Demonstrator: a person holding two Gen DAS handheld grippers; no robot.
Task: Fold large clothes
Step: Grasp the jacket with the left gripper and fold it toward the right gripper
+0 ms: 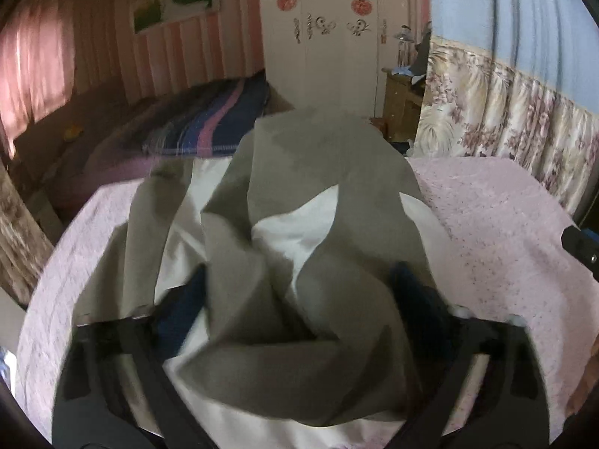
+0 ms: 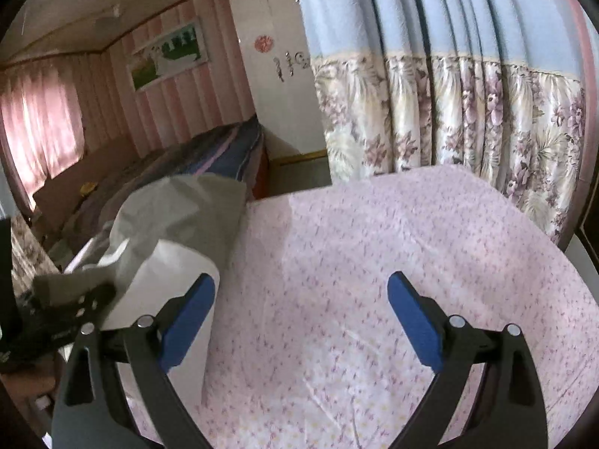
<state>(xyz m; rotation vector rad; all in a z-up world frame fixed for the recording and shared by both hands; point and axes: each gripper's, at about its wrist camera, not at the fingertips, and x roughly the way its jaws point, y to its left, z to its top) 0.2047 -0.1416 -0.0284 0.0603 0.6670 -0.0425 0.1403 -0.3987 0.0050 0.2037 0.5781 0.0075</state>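
A large grey and white garment [image 1: 299,224] lies bunched on the pink floral sheet [image 1: 498,232]. My left gripper [image 1: 299,284] stands open over it, with crumpled grey cloth heaped between its blue fingers [image 1: 187,299]; no grip shows. The garment also shows at the left of the right wrist view [image 2: 179,217], with the left gripper's black frame [image 2: 56,318] beside it. My right gripper [image 2: 301,292] is open and empty over the bare sheet [image 2: 355,243], to the right of the garment.
A floral and blue curtain [image 2: 449,112] hangs behind the sheet's far edge. A bed with a striped blanket [image 1: 202,123] lies beyond on the left. A white wardrobe [image 1: 329,37] and a wooden stand [image 1: 400,93] are at the back.
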